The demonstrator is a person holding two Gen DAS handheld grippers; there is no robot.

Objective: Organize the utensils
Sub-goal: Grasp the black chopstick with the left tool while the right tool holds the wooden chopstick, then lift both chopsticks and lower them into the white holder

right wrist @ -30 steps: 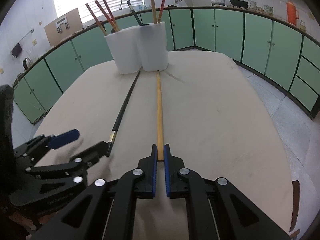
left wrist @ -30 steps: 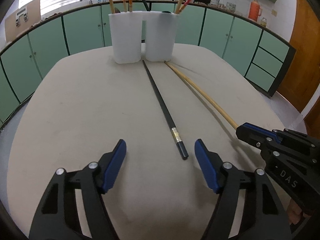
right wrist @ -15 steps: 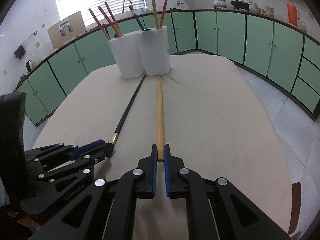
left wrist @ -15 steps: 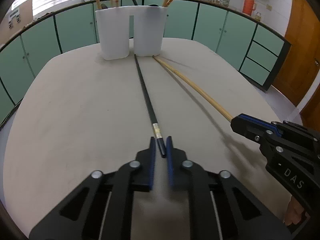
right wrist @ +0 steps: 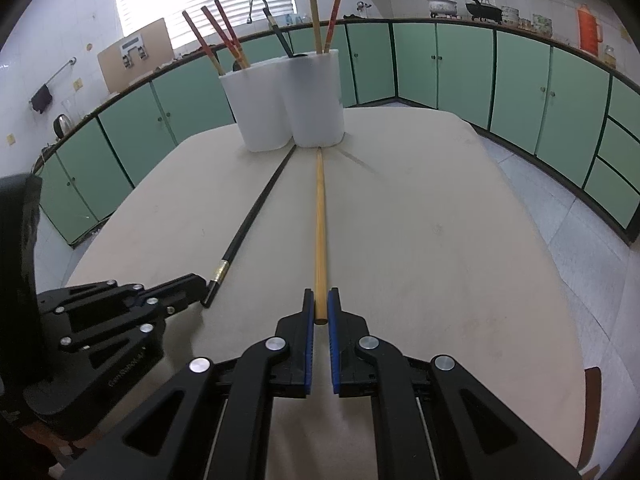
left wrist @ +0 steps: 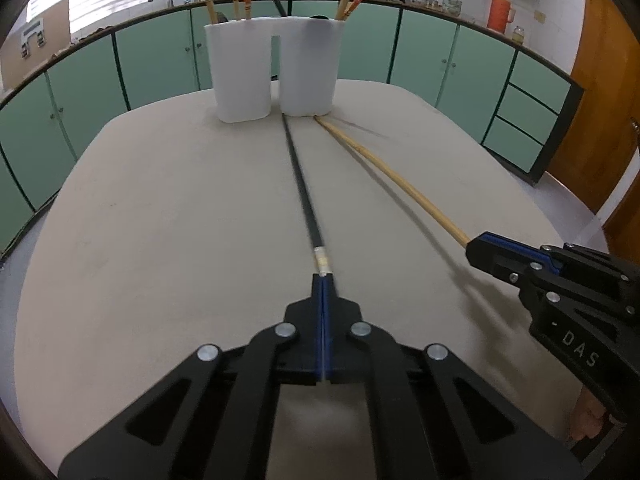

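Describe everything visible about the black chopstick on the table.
The black chopstick is long, thin and dark, with a pale metallic band near its thick end. It lies flat on the beige table, its tip reaching the white holder. The left tool is shut on its thick end.

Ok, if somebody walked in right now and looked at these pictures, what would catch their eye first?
Probably the two long chopsticks lying side by side down the beige table, each pinched at its near end: the black chopstick in the left tongs, the bamboo chopstick in the right tongs. Next, the white twin-cup holder at the far end, where both tips point, with red, black and wooden utensils sticking up out of it.
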